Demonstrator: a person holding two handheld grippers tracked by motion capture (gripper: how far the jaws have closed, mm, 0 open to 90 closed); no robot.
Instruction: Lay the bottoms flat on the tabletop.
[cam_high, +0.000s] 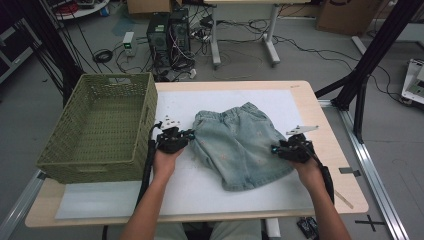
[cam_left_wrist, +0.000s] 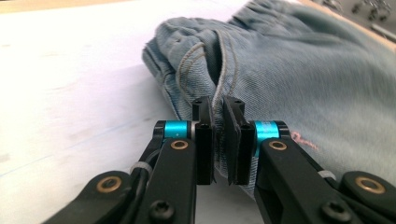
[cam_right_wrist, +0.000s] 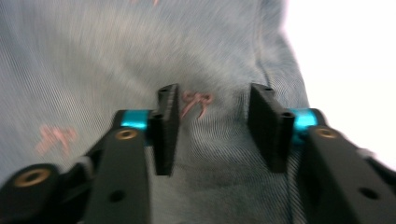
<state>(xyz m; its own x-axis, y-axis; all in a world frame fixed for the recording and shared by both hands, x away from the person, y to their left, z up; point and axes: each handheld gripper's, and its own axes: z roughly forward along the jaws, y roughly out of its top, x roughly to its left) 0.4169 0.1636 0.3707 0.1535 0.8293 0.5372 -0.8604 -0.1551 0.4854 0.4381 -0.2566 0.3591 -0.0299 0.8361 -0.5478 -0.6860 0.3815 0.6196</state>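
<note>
The left gripper (cam_left_wrist: 218, 140) is pinching the side seam of one pair of pale denim shorts (cam_high: 237, 145), its jaws nearly closed on the fabric edge. The right gripper (cam_right_wrist: 213, 128) is hovering over the opposite side of the shorts with its jaws apart, cloth bunching between them but not clamped. Small pink embroidered motifs (cam_right_wrist: 196, 100) are showing on the denim; no writing is readable. The shorts are lying flat on a white mat (cam_high: 200, 190), waistband pointing away from the person, long axis running front to back. One green woven basket (cam_high: 97, 125) is sitting just left.
</note>
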